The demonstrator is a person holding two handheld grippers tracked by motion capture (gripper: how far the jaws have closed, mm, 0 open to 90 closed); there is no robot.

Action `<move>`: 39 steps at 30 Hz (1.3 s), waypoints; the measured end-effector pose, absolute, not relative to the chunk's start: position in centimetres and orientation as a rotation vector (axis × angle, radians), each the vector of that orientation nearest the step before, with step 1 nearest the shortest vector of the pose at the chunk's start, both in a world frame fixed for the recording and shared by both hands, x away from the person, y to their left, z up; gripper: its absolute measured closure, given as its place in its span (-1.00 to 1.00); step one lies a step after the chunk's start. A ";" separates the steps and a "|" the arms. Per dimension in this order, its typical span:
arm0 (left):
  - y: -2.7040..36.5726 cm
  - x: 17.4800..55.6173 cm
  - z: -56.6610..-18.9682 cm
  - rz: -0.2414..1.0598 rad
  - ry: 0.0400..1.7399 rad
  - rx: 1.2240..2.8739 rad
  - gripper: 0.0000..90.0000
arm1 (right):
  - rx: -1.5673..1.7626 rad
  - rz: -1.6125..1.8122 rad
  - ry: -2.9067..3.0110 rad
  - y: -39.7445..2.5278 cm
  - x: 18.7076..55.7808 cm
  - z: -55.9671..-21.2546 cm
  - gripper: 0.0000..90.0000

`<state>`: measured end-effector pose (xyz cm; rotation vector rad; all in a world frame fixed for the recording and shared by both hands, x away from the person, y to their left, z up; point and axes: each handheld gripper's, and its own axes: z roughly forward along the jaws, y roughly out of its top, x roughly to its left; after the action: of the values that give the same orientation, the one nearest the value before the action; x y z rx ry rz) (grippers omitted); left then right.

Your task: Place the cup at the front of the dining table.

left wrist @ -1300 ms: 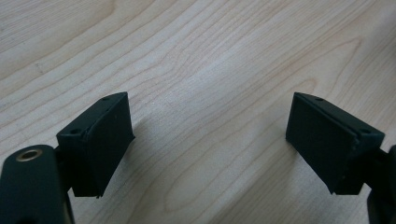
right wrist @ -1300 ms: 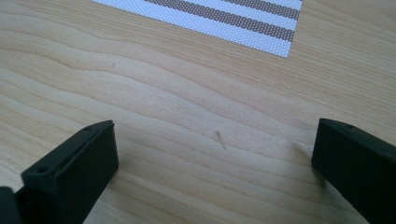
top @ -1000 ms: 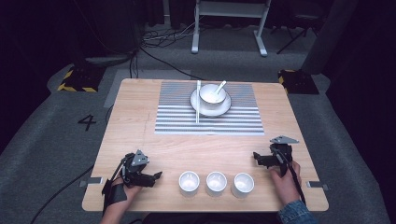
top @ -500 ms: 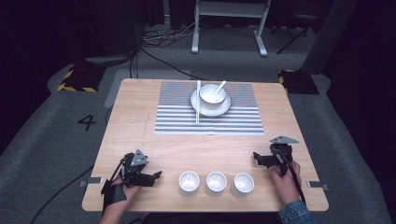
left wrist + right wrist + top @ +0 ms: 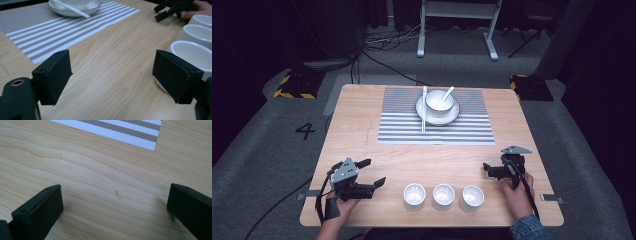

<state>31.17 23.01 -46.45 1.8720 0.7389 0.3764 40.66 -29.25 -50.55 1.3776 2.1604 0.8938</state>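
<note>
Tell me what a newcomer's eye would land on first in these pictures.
First, the row of three small white cups along the near edge of the wooden table, flanked by the left claw and the right claw, both open and empty. Next, the striped placemat at the far middle, bearing a white plate with a bowl and spoon, chopsticks lying on the plate's left rim.
</note>
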 end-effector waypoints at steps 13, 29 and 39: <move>22.9 30.5 -45.1 0.327 0.698 1.775 -0.64 | 1.379 0.893 2.161 -29.2 40.7 -50.5 -0.99; 20.0 29.4 -43.7 0.286 0.588 1.847 -0.64 | 1.377 0.894 2.160 -29.3 40.7 -50.5 -0.99; 17.2 28.6 -43.1 0.243 0.529 1.899 -0.64 | 1.378 0.894 2.160 -29.2 40.7 -50.5 -0.99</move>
<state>28.64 17.20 -43.13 1.8988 0.5287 0.2433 40.66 -29.25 -50.55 1.3780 2.1604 0.8937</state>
